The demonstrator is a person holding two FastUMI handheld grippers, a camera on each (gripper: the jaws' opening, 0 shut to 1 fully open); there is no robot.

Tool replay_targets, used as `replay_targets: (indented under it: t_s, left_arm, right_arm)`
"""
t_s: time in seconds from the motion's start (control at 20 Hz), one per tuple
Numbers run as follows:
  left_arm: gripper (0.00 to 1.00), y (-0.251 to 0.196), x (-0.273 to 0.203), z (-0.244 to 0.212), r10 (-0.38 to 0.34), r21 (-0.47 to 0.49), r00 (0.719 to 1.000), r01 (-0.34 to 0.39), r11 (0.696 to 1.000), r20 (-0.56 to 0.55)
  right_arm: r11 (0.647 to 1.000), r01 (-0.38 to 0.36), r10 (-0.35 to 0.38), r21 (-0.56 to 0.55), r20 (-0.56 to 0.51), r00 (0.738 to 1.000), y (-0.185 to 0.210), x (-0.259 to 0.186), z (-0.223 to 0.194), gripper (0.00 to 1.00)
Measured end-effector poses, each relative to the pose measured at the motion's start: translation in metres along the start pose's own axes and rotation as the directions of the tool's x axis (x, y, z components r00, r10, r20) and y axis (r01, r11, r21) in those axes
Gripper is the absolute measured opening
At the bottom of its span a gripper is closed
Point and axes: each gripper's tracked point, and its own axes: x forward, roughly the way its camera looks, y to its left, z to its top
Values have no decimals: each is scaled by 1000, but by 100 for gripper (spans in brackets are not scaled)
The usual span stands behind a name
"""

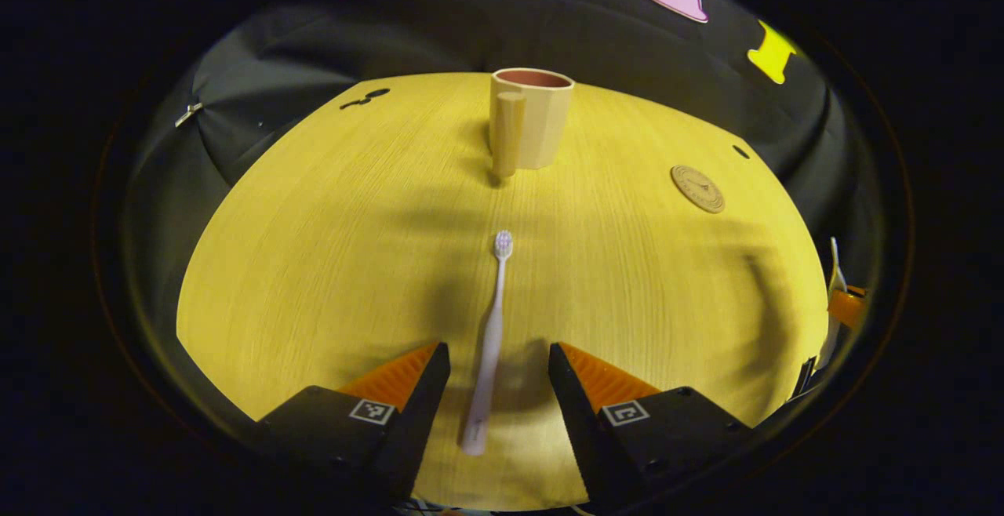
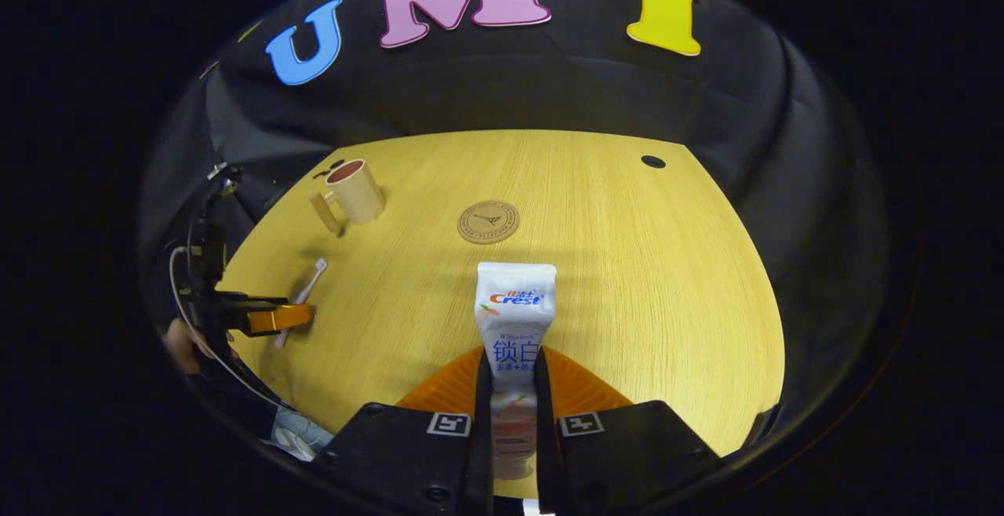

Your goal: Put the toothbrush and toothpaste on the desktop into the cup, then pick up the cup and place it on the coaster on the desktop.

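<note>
Yellow wood-grain desk (image 1: 329,265): left tongs (image 1: 499,371) apart, straddling white toothbrush (image 1: 490,351) lying flat; close low on the handle. Right tongs (image 2: 513,390) clamped on white toothpaste tube (image 2: 514,320). Beige handled cup (image 1: 532,118) far, round cork coaster (image 1: 697,188) right of it.

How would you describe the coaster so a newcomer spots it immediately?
Start at the wooden desktop. Behind the toothpaste, right of the cup, lies the coaster. It is the flat round brown disc with an engraved face.
</note>
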Motion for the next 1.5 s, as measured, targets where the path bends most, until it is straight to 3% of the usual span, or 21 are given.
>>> replay_targets:
  t_s: [0.1,0.15,0.2,0.25,0.35,0.4,0.5,0.6,0.95,1.5]
  left_arm:
    - [65,6,2,-2,12,22,999,-11,1000,-42]
    - [52,6,3,-2,9,35,999,-7,999,-54]
    - [50,7,2,-3,8,41,997,-5,999,-81]
    - [36,7,2,-6,10,40,994,-5,999,-105]
    - [18,6,1,-7,10,42,990,-4,999,-144]
    - [20,6,1,-6,4,51,988,4,999,-153]
    - [12,5,-1,-5,-4,67,986,15,998,-167]
    - [10,6,-1,-5,-14,77,985,28,997,-172]
    - [6,6,-5,-6,-43,11,990,45,999,-134]
    - [6,11,-78,27,-54,14,992,53,998,117]
  right_arm:
    - [1000,-7,7,15,17,1000,1,-4,8,26]
    - [1000,-11,11,15,28,1000,3,-4,13,26]
    - [1000,-14,14,11,38,999,4,-5,19,26]
    - [1000,-17,16,5,50,999,6,-4,24,26]
    - [1000,-24,24,-4,74,997,11,-2,38,26]
    - [1000,-30,31,-7,85,996,14,-1,45,26]
    - [999,-44,46,-16,101,994,21,2,60,26]
    - [998,-56,59,-31,116,992,28,5,75,26]
    - [989,-118,132,-85,176,976,68,21,132,26]
    - [966,-215,250,-145,292,923,160,64,225,26]
